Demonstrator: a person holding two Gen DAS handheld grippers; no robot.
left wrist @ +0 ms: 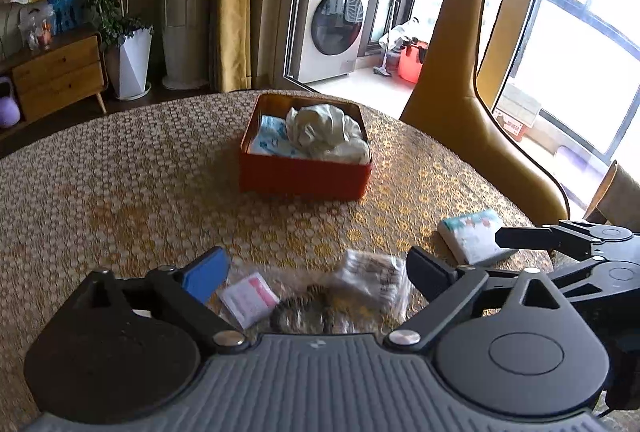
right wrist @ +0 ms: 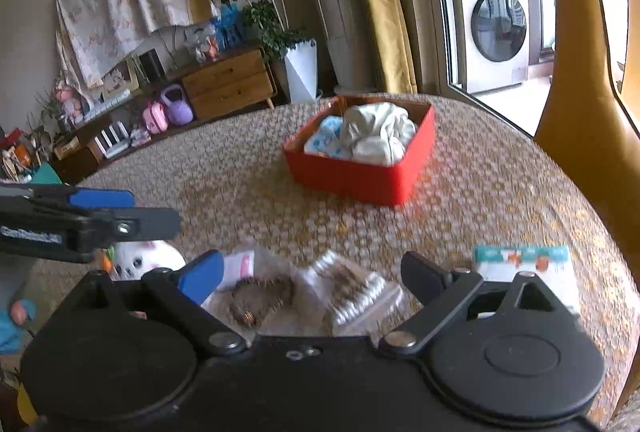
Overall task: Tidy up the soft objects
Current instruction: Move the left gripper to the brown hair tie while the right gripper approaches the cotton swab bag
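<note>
A red box (left wrist: 304,175) (right wrist: 360,175) on the round table holds a crumpled pale cloth (left wrist: 326,131) (right wrist: 378,131) and a blue-printed tissue pack (left wrist: 272,141) (right wrist: 326,137). My left gripper (left wrist: 316,272) is open over a clear bag of cotton swabs (left wrist: 374,280), a small pink-and-white packet (left wrist: 248,296) and a dark coiled hair tie (left wrist: 300,312). My right gripper (right wrist: 316,274) is open over the same swab bag (right wrist: 356,292), hair tie (right wrist: 260,298) and packet (right wrist: 240,266). A tissue pack (left wrist: 472,236) (right wrist: 524,264) lies to the right. A white plush toy (right wrist: 146,258) lies to the left.
The table has a gold honeycomb-patterned cloth (left wrist: 140,191) (right wrist: 500,191). A mustard chair back (left wrist: 472,51) (right wrist: 580,71) stands at the table's far right edge. A washing machine (left wrist: 332,27), a wooden cabinet (right wrist: 228,83) and a potted plant (left wrist: 132,63) stand beyond.
</note>
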